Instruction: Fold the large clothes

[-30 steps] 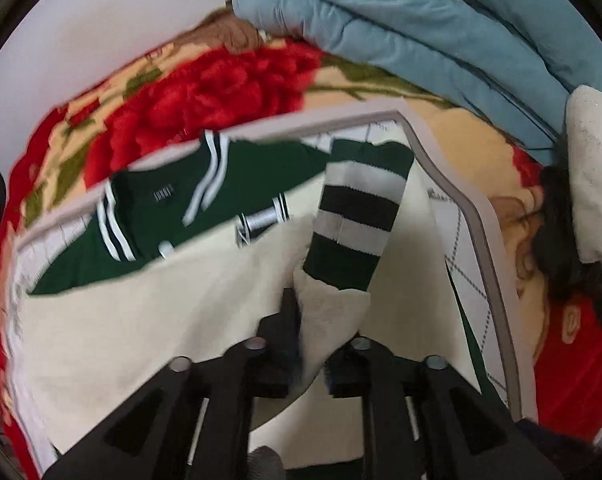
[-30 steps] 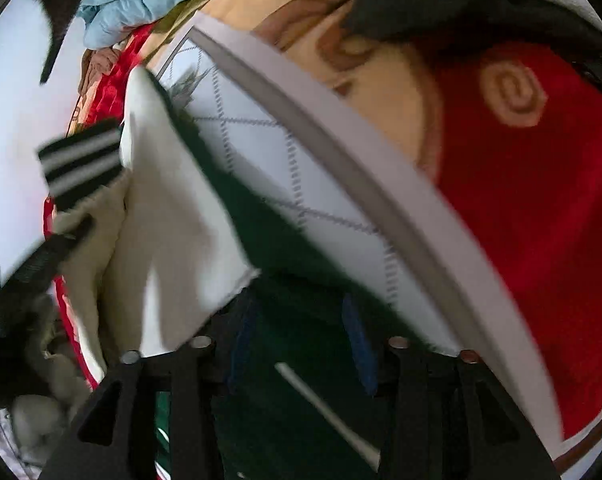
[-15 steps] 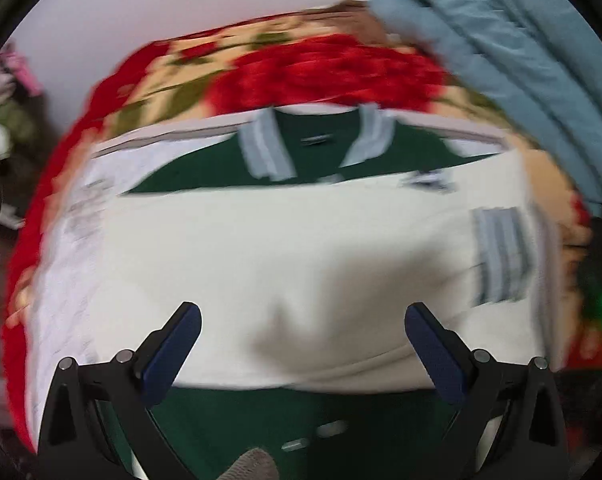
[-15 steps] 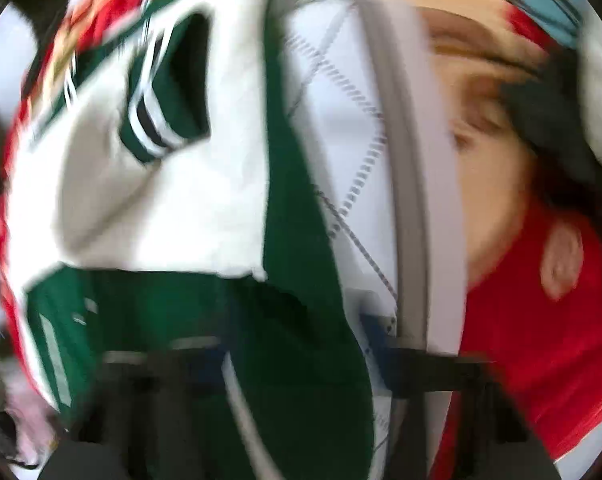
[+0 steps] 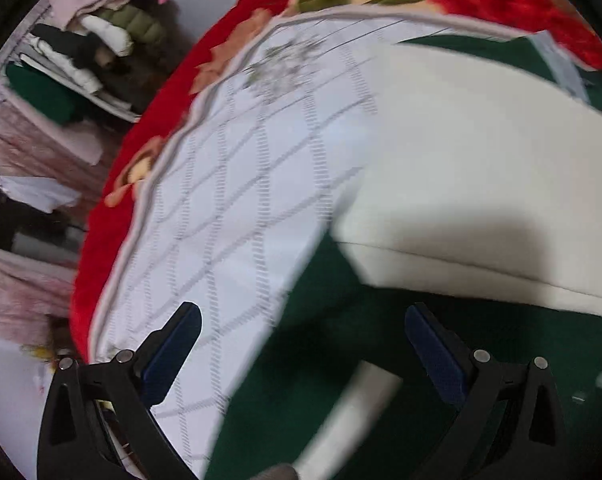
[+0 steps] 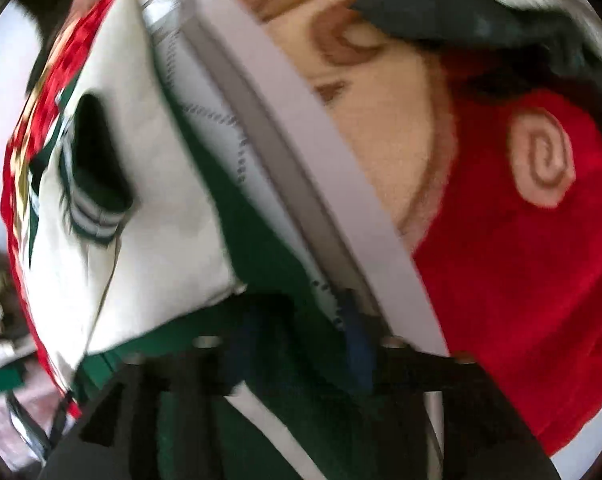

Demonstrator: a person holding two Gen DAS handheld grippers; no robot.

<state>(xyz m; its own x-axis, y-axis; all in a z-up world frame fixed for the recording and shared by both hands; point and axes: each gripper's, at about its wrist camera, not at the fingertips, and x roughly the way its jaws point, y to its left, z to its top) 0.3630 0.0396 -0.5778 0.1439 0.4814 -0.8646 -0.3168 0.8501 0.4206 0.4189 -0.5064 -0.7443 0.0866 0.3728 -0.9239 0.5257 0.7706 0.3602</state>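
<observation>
Left gripper: the left gripper (image 5: 301, 332) is wide open. Its two black fingers with blue pads (image 5: 173, 354) stand far apart. Nothing is held between them. It points down at the clothes.

Under the left gripper: the green part of the jacket (image 5: 341, 360) lies below the gap. A white stripe (image 5: 349, 412) runs across the green cloth there.

Right gripper: the right gripper (image 6: 297, 344) is partly open and its jaws are opening. The picture is blurry here. Green jacket cloth sits between the fingers, but I cannot tell if the pads press on it.

Jacket: the jacket (image 6: 149, 208) is big, green and cream. It lies flat on the white mat. A cream sleeve (image 5: 481, 168) is folded across the body. Its striped cuff (image 6: 97, 220), green and white, rests on the cream part.

Mat: the white mat (image 5: 237, 200) has thin grey criss-cross lines and a grey edge. The jacket lies on it. The left part of the mat is bare.

Blanket: the red blanket (image 6: 541, 300) with flowers and tan shapes lies under the mat and sticks out all around it.

Far away: a pile of clothes (image 5: 101, 36) sits on a shelf at the top left of the left view. A dark and white heap (image 6: 501, 8) lies on the blanket at the top of the right view.
</observation>
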